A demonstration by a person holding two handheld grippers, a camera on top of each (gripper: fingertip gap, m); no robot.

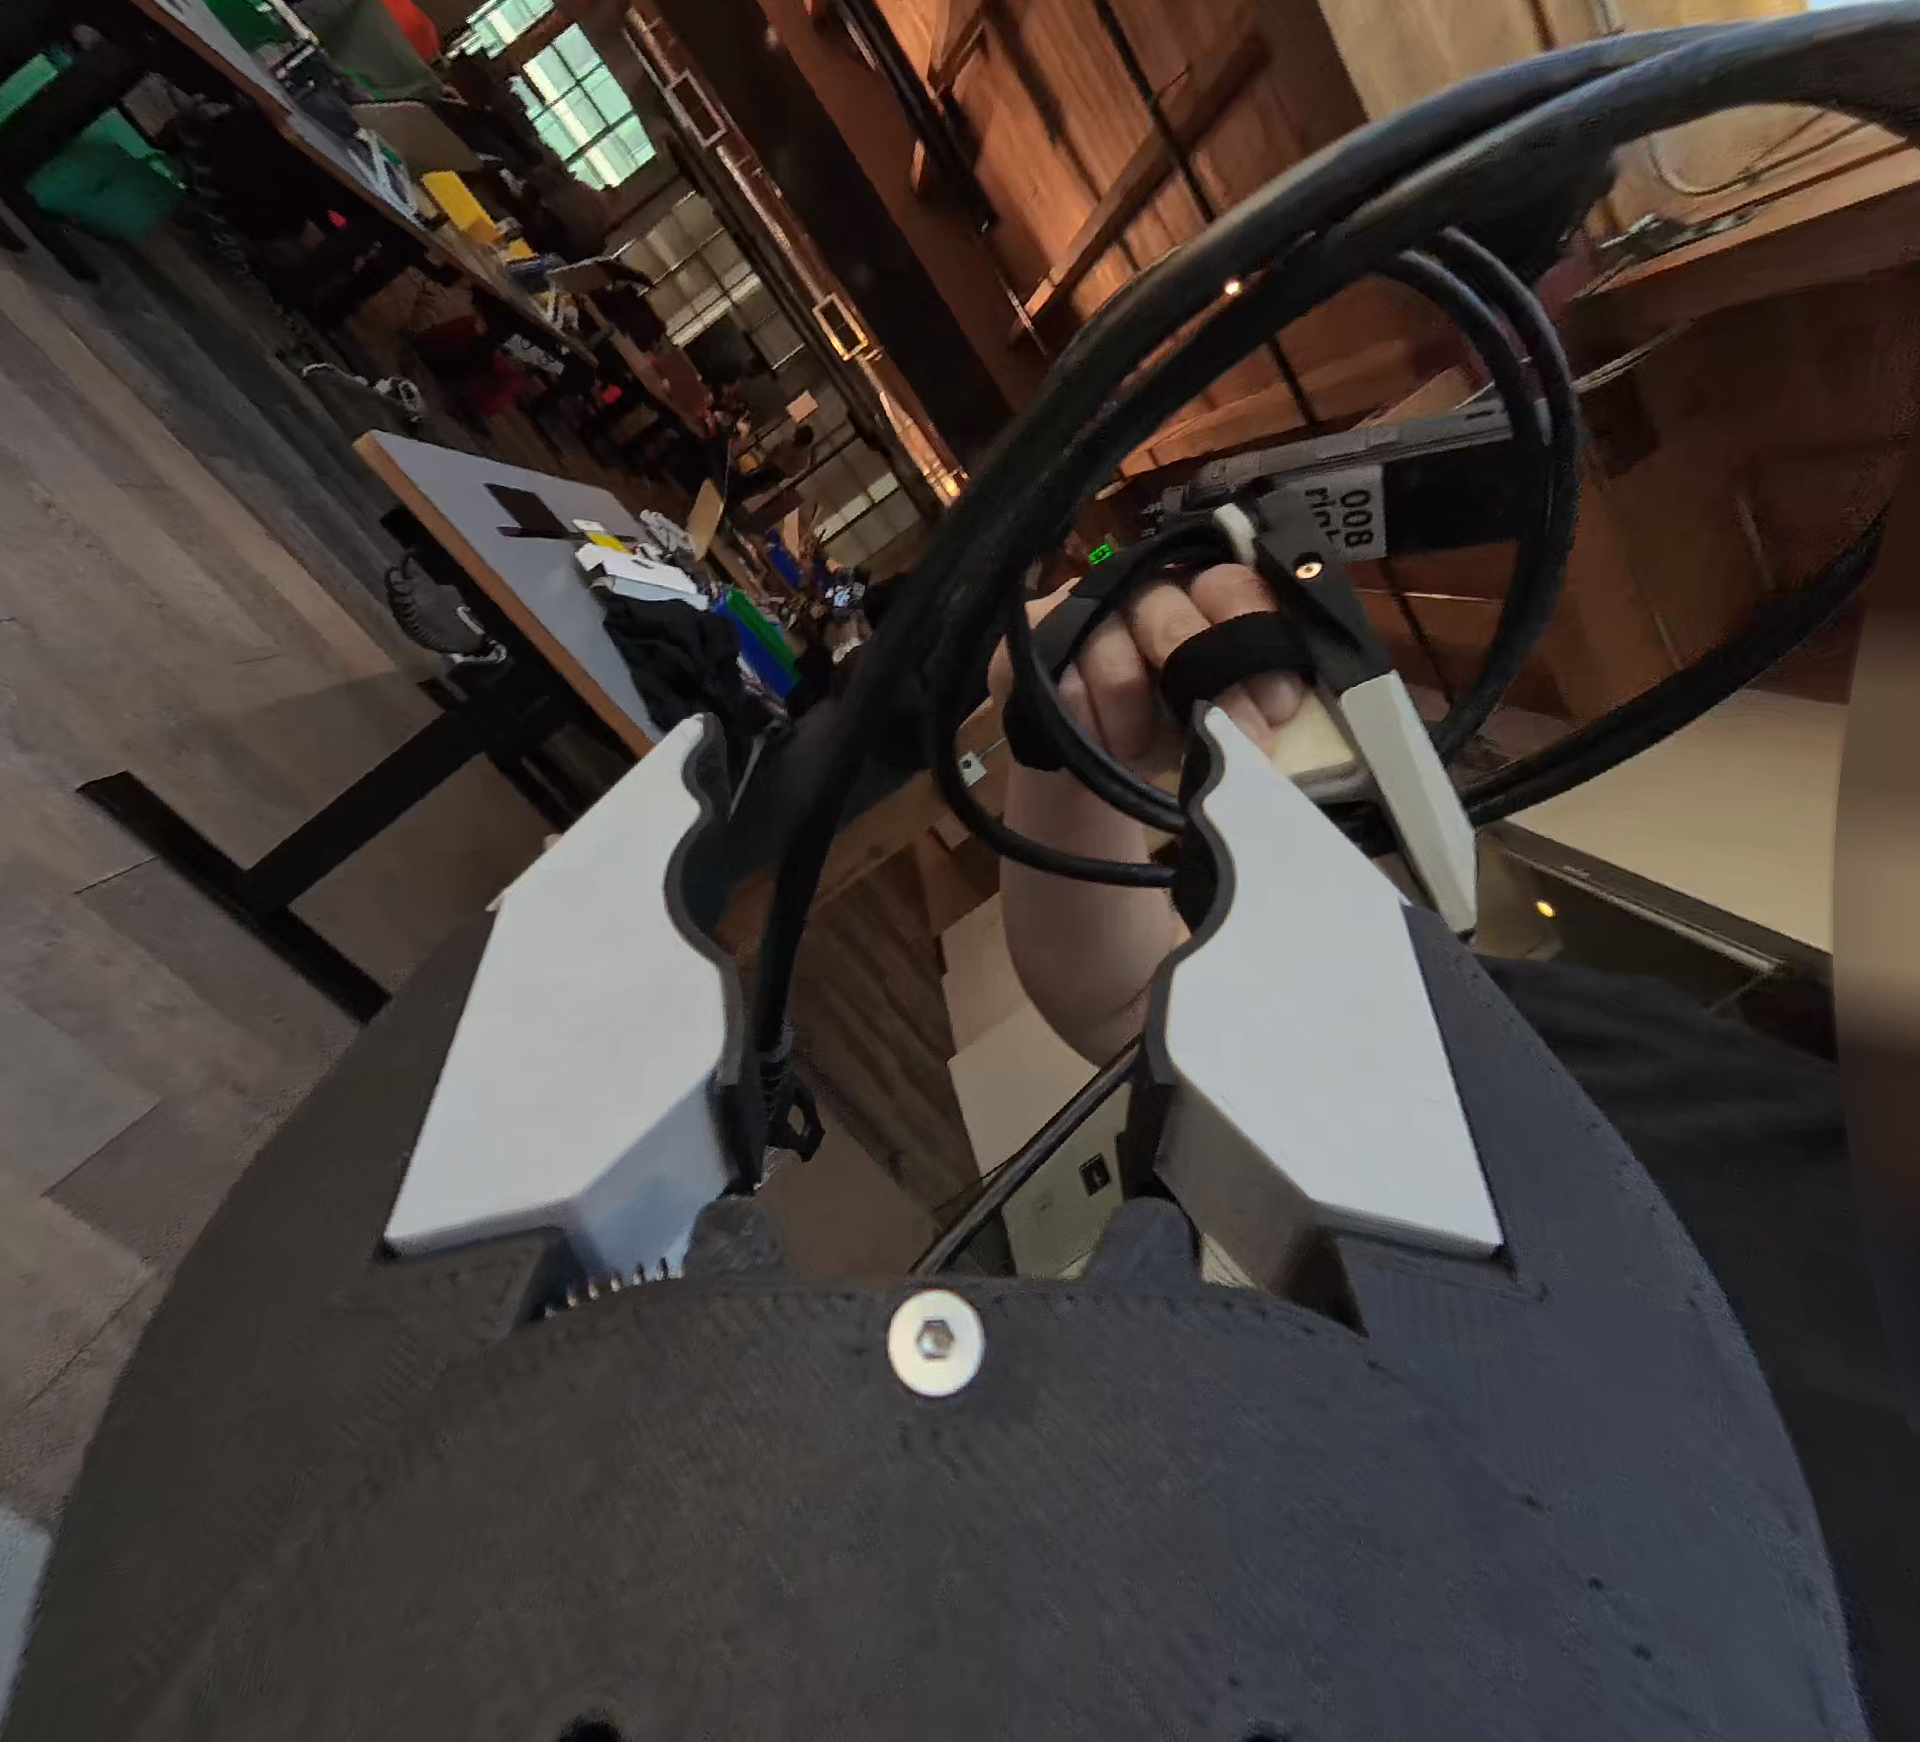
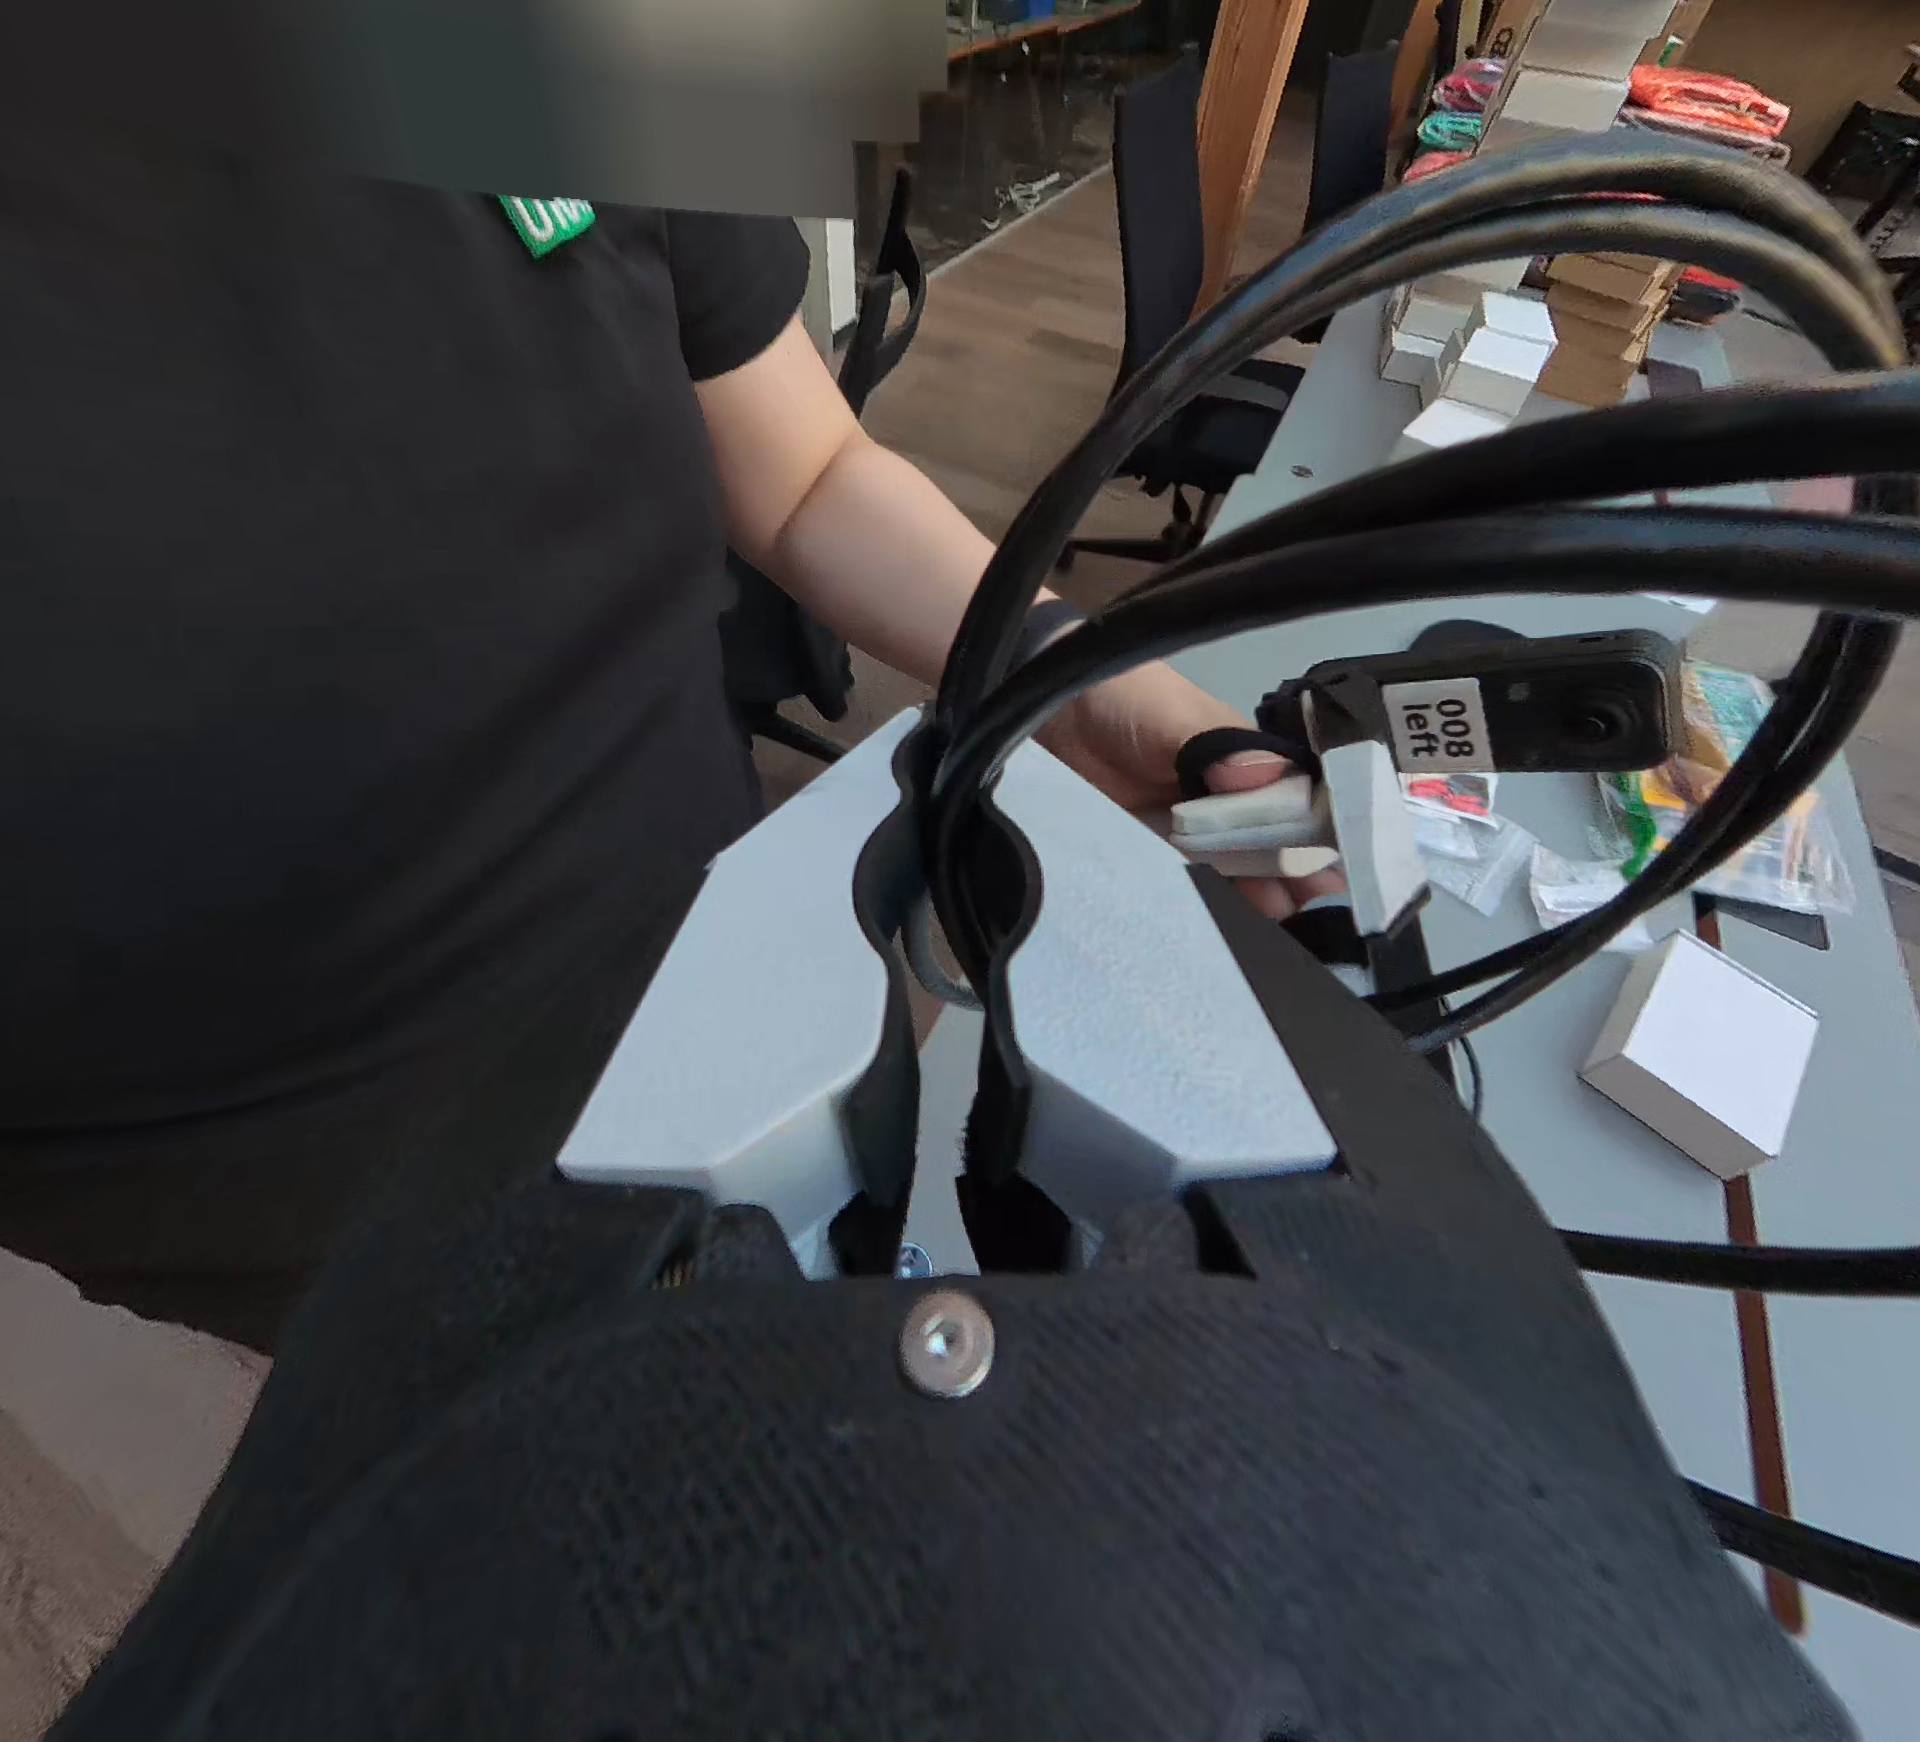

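Coiled black cable (image 2: 1351, 549) — gripped by the right gripper (image 2: 951, 851), jaws nearly closed on its strands; left gripper (image 1: 956, 819) gapes wide, one strand passing between its fingers.

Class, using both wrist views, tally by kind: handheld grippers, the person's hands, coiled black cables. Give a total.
Grey-fingered handheld grippers: 2, left gripper and right gripper
Person's hands: 2, left hand and right hand
Coiled black cable: 1
Total: 5
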